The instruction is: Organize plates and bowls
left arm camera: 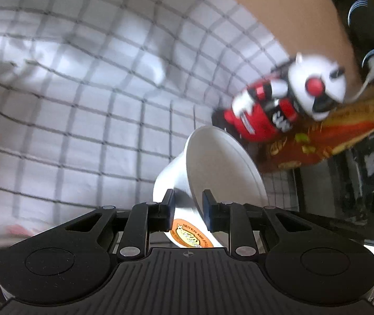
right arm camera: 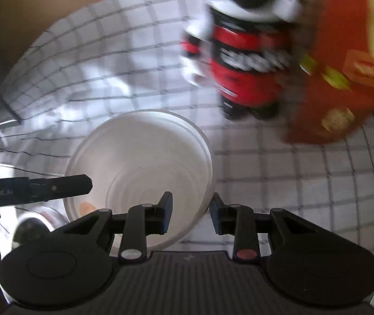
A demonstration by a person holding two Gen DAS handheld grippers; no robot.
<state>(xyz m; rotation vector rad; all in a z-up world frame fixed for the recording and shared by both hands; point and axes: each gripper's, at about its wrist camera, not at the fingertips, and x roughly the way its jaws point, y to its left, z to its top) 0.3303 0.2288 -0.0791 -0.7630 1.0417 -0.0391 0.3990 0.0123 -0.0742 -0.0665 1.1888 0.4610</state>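
In the left wrist view a white paper bowl [left arm camera: 221, 162] with an orange logo hangs tilted over the checked cloth, its mouth turned to the right. My left gripper [left arm camera: 188, 199] is shut on its wall, one finger inside and one outside. The right wrist view looks down into a white bowl [right arm camera: 145, 152] whose rim shows several nested edges. My right gripper [right arm camera: 190, 204] is shut on its right wall, the left finger inside the bowl. A black finger [right arm camera: 61, 183] of the left gripper reaches the same bowl's left rim, near an orange logo. Both views are blurred.
A white cloth with a dark grid [left arm camera: 82, 105] [right arm camera: 291, 170] covers the table. A red, black and white figure-shaped container [left arm camera: 260, 115] [right arm camera: 247, 60] stands beside a red snack bag [left arm camera: 331, 136] [right arm camera: 339, 78]. A glass jar [right arm camera: 37, 223] sits at the lower left.
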